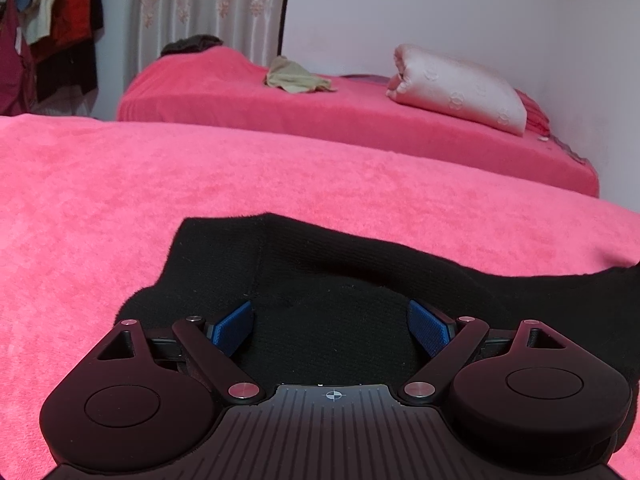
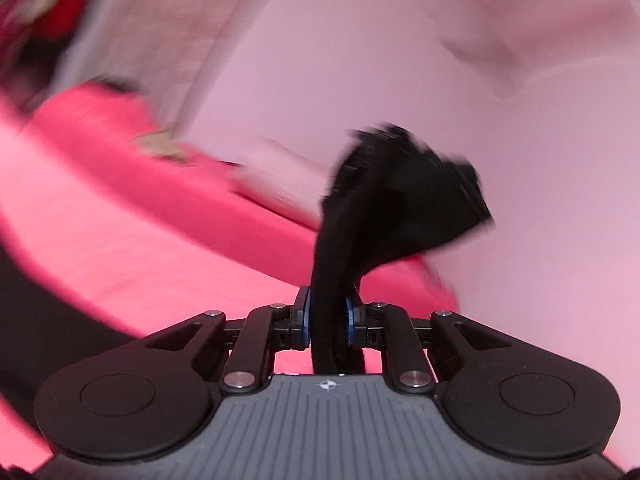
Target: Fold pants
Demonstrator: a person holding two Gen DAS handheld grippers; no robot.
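Black and matte, the pants [image 1: 320, 276] lie spread on a bright pink, fleecy blanket [image 1: 120, 200] that covers the near bed. In the left wrist view the fabric looks like a thick, soft knit with a fine ribbed texture; a faint seam runs down through it, and the far edge forms a rounded corner at the left before sloping away to the right. The cloth lies mostly flat, with a shallow curved ridge across the middle. The left gripper [image 1: 331, 322] hovers low over this dark cloth with its jaws spread wide apart, and its blue pads [image 1: 232, 330] grip nothing; whether the fingertips touch the fabric cannot be told.

In the right wrist view, which is heavily blurred, the right gripper [image 2: 327, 322] is clamped tight on a bunched part of the pants [image 2: 400, 208]. The pinched cloth rises between the pads as a narrow rope-like bundle, then fans out above into a crumpled flap held up in front of the pale wall [image 2: 520, 240]. More dark fabric shows as a band at the left edge of that view, lying on the pink blanket.

Beyond the near bed stands a second bed [image 1: 360, 120] under the same pink cover, carrying a rolled pale quilt [image 1: 460, 88], a crumpled olive garment [image 1: 296, 78] and a dark bundle [image 1: 192, 44] at its far end. Clothes [image 1: 48, 20] hang at the left beside a lace curtain [image 1: 212, 4].
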